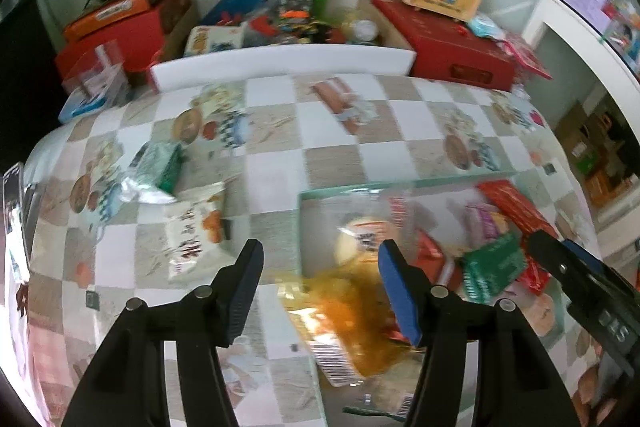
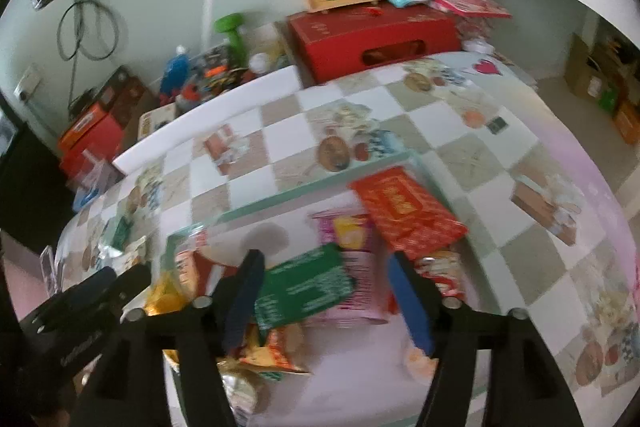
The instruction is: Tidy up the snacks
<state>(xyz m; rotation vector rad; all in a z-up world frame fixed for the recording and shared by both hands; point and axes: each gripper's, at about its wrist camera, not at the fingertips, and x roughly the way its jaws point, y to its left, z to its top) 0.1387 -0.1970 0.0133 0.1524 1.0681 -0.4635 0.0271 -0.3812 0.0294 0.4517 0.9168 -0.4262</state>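
Fingers [image 1: 320,291] over checkered tablecloth [image 1: 332,155]

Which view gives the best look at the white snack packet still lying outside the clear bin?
The left wrist view: the white snack packet lies in full view on the checkered tablecloth, left of the clear bin. The right wrist view shows only a small blurred sliver at far left.
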